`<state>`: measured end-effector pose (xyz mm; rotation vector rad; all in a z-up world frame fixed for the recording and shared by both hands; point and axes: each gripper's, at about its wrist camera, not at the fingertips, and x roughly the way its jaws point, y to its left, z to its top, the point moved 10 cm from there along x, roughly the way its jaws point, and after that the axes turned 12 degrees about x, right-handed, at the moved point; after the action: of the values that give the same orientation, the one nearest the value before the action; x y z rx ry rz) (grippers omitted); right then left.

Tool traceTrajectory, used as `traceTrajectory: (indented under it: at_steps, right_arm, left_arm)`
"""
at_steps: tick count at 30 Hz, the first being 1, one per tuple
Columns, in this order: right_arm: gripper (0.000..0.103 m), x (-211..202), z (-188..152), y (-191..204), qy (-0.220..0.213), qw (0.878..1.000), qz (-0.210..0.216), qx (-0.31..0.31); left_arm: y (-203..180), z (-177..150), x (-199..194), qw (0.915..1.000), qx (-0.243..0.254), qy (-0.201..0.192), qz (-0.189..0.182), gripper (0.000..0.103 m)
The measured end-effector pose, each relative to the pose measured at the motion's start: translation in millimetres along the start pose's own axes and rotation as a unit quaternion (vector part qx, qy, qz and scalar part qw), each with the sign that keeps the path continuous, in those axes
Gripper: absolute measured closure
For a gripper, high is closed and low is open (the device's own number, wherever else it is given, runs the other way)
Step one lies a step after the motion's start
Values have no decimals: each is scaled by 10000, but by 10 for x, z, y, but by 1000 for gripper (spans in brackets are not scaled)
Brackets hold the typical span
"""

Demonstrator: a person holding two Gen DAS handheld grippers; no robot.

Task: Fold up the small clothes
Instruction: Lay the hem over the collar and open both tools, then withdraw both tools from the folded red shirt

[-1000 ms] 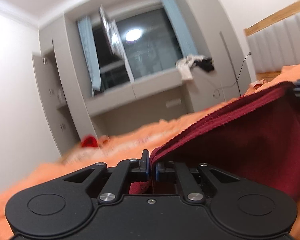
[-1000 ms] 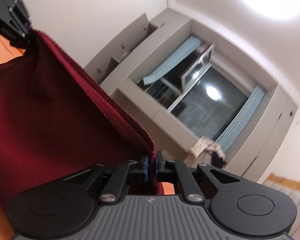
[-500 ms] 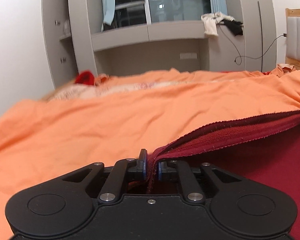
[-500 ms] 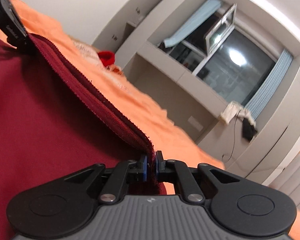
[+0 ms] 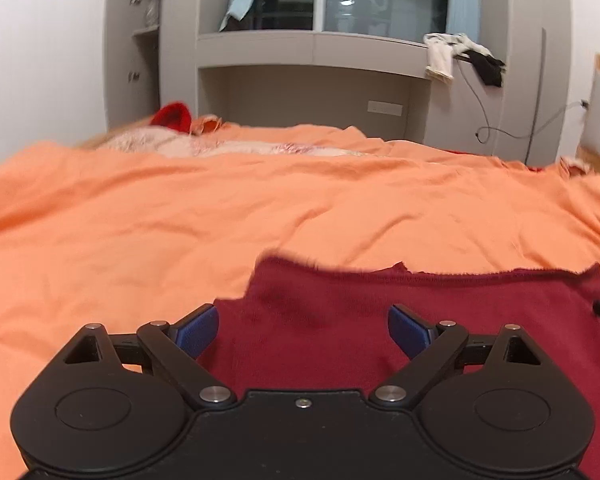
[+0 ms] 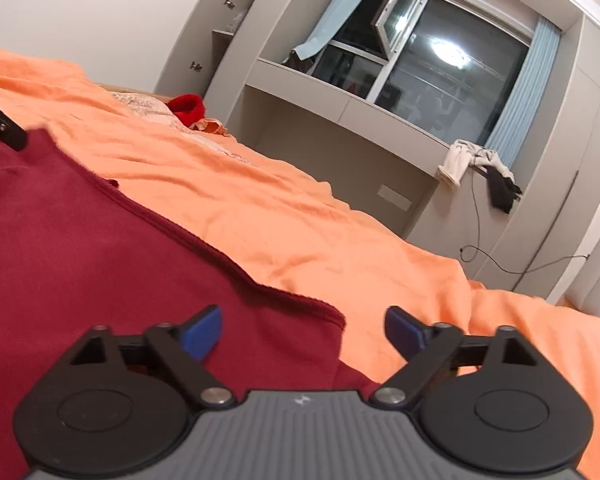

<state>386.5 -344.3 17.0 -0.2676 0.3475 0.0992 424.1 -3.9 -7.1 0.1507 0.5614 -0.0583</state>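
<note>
The dark red knit garment (image 5: 400, 320) lies flat on the orange bedsheet (image 5: 180, 220), low in both frames; left gripper (image 5: 303, 330) and right gripper (image 6: 302, 330) hover spread wide, holding nothing.

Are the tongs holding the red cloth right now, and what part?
No, nothing is held. Both the left tongs and the right tongs are open, and the dark red cloth lies flat on the orange sheet.
</note>
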Motion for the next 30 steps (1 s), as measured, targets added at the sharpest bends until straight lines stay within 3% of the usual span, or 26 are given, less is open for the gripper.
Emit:
traceTrajectory:
  at_steps: [2,7,16,19,24,30]
  right_arm:
    - [0,-4,-11,-58,-29,9999,-130,31]
    - [0,82,-198,-214,179,9980,-613,-13]
    - [0,135,-318,-532,294,9936,-786,759]
    - [0,58,-286,-673,277,9921,-740,973]
    - [0,-343,-102,-960,-125,9857,-899,1422]
    - [0,-830,-31,-1186,-410,9674,-711,2394]
  left_arm:
    - [70,-50,43,9997,-191,122,80,7]
    - [191,-246,239,9964,-372,643,406,7]
    - [204,-239,254,9958,-429,690,433,2]
    - [232,-189,165,9965,-564,447,414,2]
    - [304,13,-245,9941,-796,-498,536,1]
    - [152,103,-693,9913,-763,-1009,357,1]
